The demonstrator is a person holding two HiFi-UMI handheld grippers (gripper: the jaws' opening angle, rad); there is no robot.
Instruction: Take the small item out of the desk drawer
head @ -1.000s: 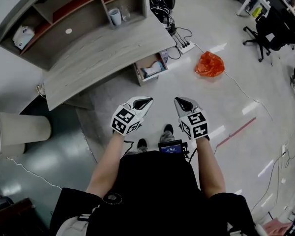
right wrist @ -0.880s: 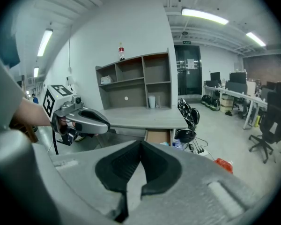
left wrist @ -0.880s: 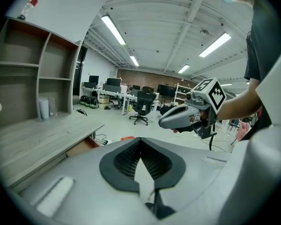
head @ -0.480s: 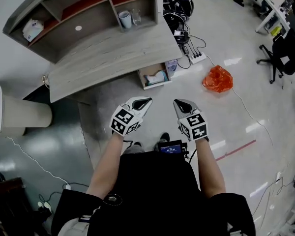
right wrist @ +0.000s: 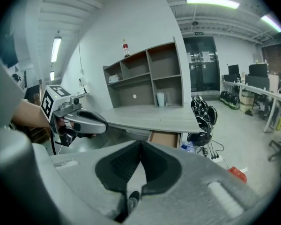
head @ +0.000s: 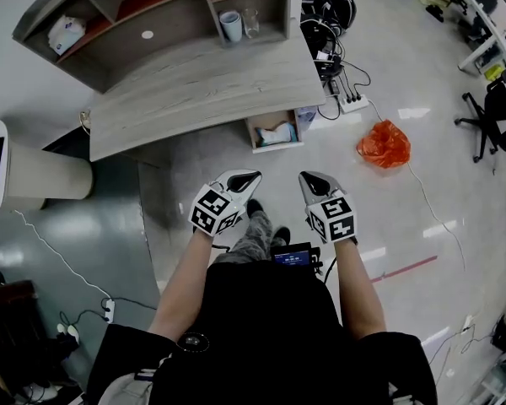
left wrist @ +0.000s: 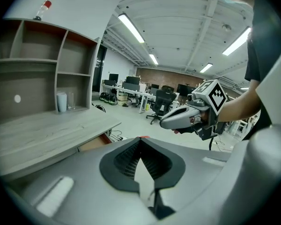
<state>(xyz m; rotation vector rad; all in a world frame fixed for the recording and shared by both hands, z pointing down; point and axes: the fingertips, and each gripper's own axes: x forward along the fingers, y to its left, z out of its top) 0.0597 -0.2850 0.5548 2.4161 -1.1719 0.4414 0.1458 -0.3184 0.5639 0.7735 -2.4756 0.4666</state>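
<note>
A grey wooden desk (head: 202, 87) with a shelf unit stands ahead of me. Under its right end a drawer (head: 275, 132) hangs open, with something light-coloured inside that I cannot make out. The same drawer (right wrist: 165, 138) shows as a brown box in the right gripper view. My left gripper (head: 251, 176) and right gripper (head: 308, 176) are held side by side at waist height, well short of the desk. Both are shut and empty. The left gripper view looks along its own shut tips (left wrist: 141, 142) and shows the right gripper (left wrist: 166, 122) beside it.
An orange plastic bag (head: 384, 144) lies on the floor right of the drawer. A power strip with cables (head: 352, 102) sits by the desk's right end. A cup (head: 231, 26) stands in the shelf unit. A white pillar (head: 34, 180) is at left, an office chair (head: 497, 108) at far right.
The desk, drawer and orange bag have shifted right in the head view as I step forward. Both grippers keep the same place and stay shut.
</note>
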